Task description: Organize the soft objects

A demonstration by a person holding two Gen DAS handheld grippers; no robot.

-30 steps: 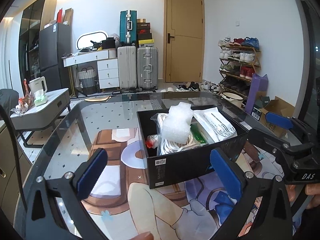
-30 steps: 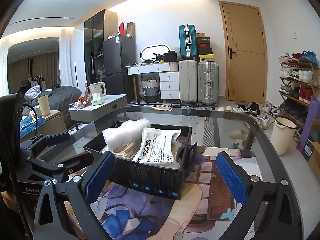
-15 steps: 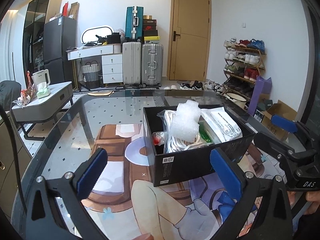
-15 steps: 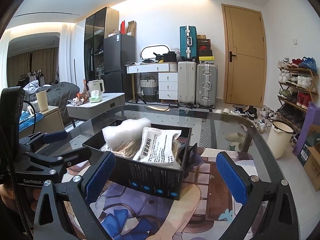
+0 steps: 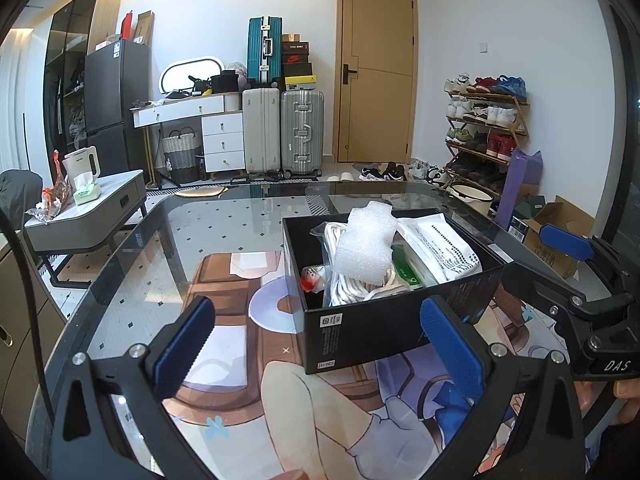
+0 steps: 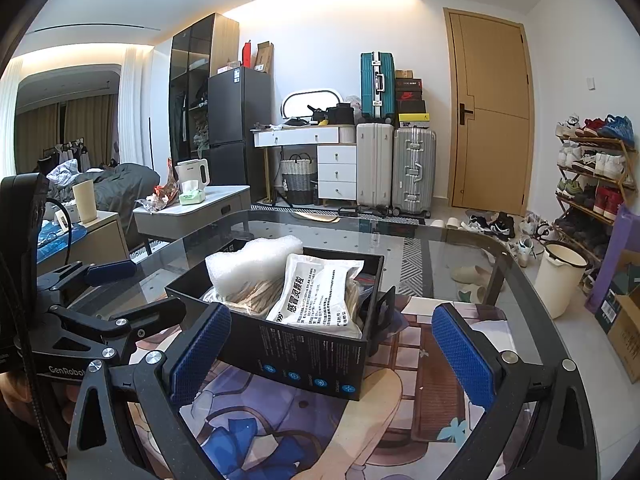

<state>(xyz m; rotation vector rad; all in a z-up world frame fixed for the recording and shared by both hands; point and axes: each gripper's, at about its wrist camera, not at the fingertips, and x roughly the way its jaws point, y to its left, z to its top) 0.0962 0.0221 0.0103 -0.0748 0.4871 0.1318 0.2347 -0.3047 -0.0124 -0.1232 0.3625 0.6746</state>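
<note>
A black box (image 5: pixel 384 320) (image 6: pixel 304 356) stands on the glass table. It holds a white bubble-wrap piece (image 5: pixel 364 246) (image 6: pixel 252 260), a white printed pouch (image 5: pixel 440 250) (image 6: pixel 316 294), a bagged white cable (image 5: pixel 340 280), a green packet (image 5: pixel 408 272) and a small red item (image 5: pixel 310 280). My left gripper (image 5: pixel 316 344) is open and empty, just before the box's near wall. My right gripper (image 6: pixel 332 356) is open and empty, facing the box's long side. Each gripper shows in the other's view (image 5: pixel 576 276) (image 6: pixel 108 300).
An illustrated mat (image 5: pixel 320 412) covers the near part of the glass table (image 5: pixel 224 220). Beyond the table are a grey side table (image 5: pixel 88 208) with a kettle, suitcases (image 5: pixel 284 132), a shoe rack (image 5: pixel 484 132), a white bucket (image 6: pixel 560 280) and cardboard boxes (image 5: pixel 560 232).
Both views have shifted slightly, with the box a little further right in the left wrist view. Both grippers stay open and empty. The box's contents have not moved.
</note>
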